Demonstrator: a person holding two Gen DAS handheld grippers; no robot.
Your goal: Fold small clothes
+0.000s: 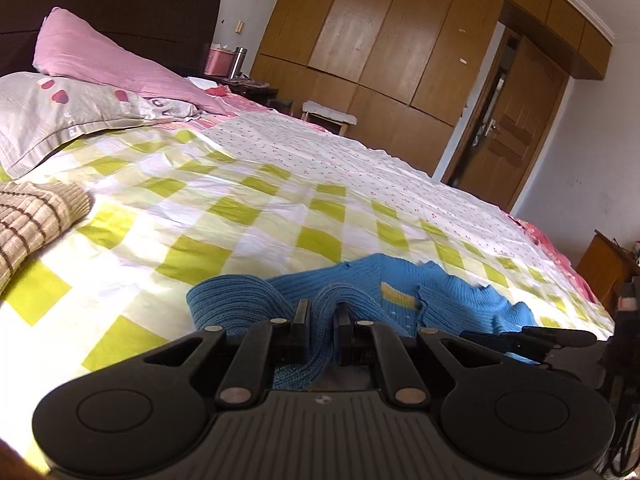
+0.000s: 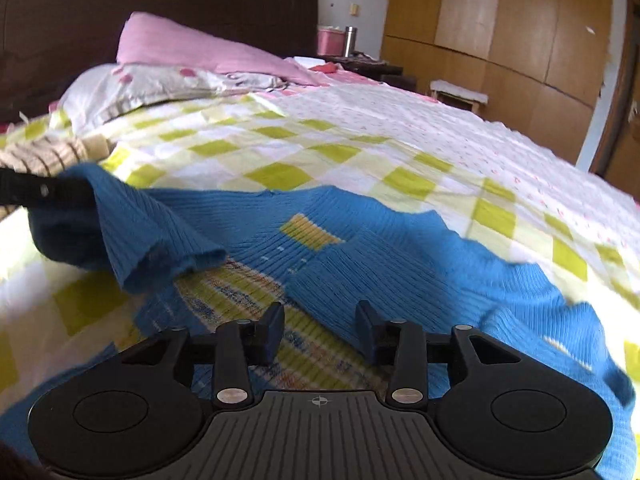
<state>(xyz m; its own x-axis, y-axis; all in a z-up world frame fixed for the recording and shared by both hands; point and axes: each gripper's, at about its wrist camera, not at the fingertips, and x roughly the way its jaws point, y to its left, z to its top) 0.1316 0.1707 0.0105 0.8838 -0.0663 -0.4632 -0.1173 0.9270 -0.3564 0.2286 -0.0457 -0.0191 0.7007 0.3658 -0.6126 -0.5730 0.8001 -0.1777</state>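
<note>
A small blue knit sweater point(image 2: 400, 264) with a yellow patch lies on the checked bedsheet point(image 2: 280, 148). My left gripper point(image 1: 323, 314) is shut on a fold of the blue sweater point(image 1: 248, 300) and holds its left edge lifted. In the right wrist view the left gripper point(image 2: 40, 192) shows at the far left, with the sweater's sleeve hanging from it. My right gripper point(image 2: 320, 326) is open, its fingers on either side of a folded sweater flap and not closed on it.
A beige striped knit garment point(image 1: 32, 220) lies to the left on the bed. Pillows point(image 1: 80, 112) lie at the headboard. A wooden wardrobe point(image 1: 400, 40) and a door point(image 1: 504, 136) stand beyond the bed's far side.
</note>
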